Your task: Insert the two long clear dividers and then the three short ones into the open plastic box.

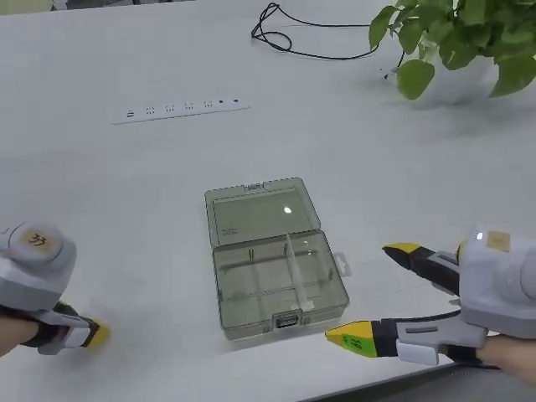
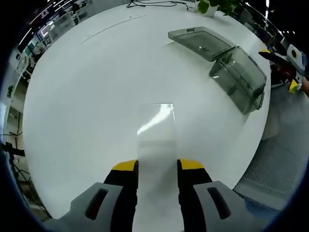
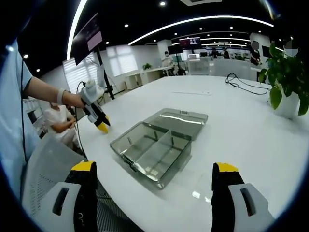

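White table holds box; left gripper's sticker illegible.

The left gripper has a light grey housing and black jaws capped in yellow, with a dark oblong slot in each grey shoulder. Its top bears a round white cap with a yellowish marked disc. The right gripper has the same build, with a white rounded body and a square tan label. The person wears a pale blue garment and a white wristband, possibly a watch strap.
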The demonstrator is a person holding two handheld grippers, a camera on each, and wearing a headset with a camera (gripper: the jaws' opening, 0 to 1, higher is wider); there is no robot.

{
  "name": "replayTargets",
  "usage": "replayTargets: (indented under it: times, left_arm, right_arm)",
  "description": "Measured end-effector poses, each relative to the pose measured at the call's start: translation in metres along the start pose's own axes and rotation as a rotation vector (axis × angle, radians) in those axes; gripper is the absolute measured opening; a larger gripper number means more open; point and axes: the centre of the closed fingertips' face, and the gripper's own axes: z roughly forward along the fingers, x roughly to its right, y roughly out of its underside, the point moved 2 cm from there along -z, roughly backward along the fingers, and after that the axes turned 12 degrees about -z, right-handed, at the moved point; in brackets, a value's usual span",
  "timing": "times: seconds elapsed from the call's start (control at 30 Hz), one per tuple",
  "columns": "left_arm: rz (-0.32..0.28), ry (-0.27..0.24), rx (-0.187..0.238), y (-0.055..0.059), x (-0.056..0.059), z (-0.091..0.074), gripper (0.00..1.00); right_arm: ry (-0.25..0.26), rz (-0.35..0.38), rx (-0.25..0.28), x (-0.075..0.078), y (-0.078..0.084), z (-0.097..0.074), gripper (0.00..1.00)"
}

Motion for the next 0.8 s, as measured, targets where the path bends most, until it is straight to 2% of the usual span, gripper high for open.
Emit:
replayTargets:
  times: [0.17,0.37,0.5,0.63,0.8]
  left_arm:
    - [-0.074,0.029,0.055,0.000,-0.001,-0.003,0.30]
    - [-0.156,0.077,0.130,-0.004,0.004,-0.010,0.30]
    - [-0.193,0.108,0.167,-0.008,0.010,-0.017,0.30]
    - [-0.248,0.163,0.223,-0.015,0.022,-0.025,0.30]
    - [-0.274,0.209,0.276,-0.022,0.036,-0.035,0.30]
  right_arm:
    - [0.002,0.016,-0.009,0.000,0.003,0.001,0.99]
    - [0.007,0.049,-0.001,0.000,0.004,0.001,0.99]
    - [0.011,0.057,-0.007,0.001,0.004,0.001,0.99]
    - [0.009,0.066,-0.013,0.001,0.003,0.002,0.98]
    - [0.001,0.075,-0.017,-0.002,0.001,0.003,0.98]
